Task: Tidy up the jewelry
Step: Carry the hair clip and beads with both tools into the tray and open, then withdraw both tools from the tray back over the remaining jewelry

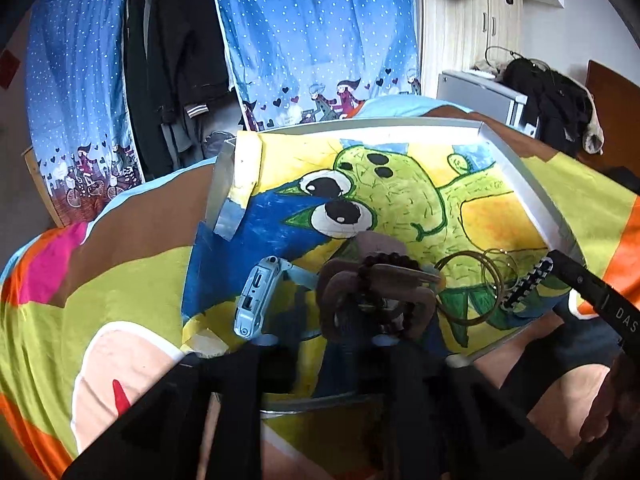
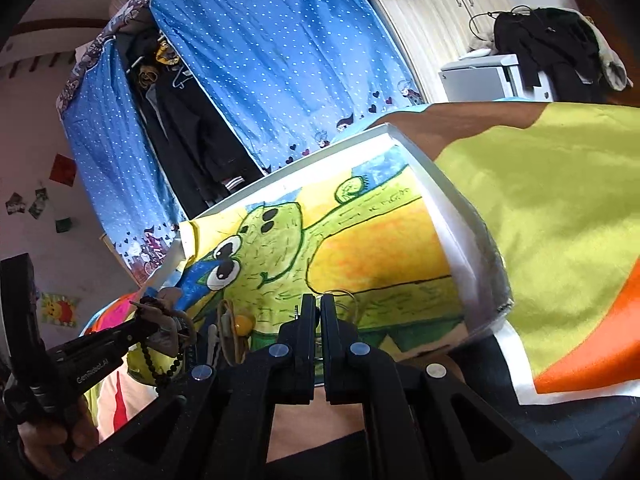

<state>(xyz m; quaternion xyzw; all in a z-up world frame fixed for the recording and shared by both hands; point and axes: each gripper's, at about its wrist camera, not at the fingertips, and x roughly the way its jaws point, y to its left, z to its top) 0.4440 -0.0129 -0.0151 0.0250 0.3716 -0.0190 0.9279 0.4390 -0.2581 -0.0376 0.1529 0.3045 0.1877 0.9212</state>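
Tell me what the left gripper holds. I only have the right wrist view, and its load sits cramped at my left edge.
Observer: The left gripper has a brown clip-like piece in its jaws, with a dark bead bracelet looped over it.
Operator: List what lies loose beside it.
Observer: A light blue watch-like device lies on the painting, just left of the load.
Operator: Now the other side.
Observer: Two thin gold bangles overlap on the painting, and the tip of the right gripper reaches their right edge.
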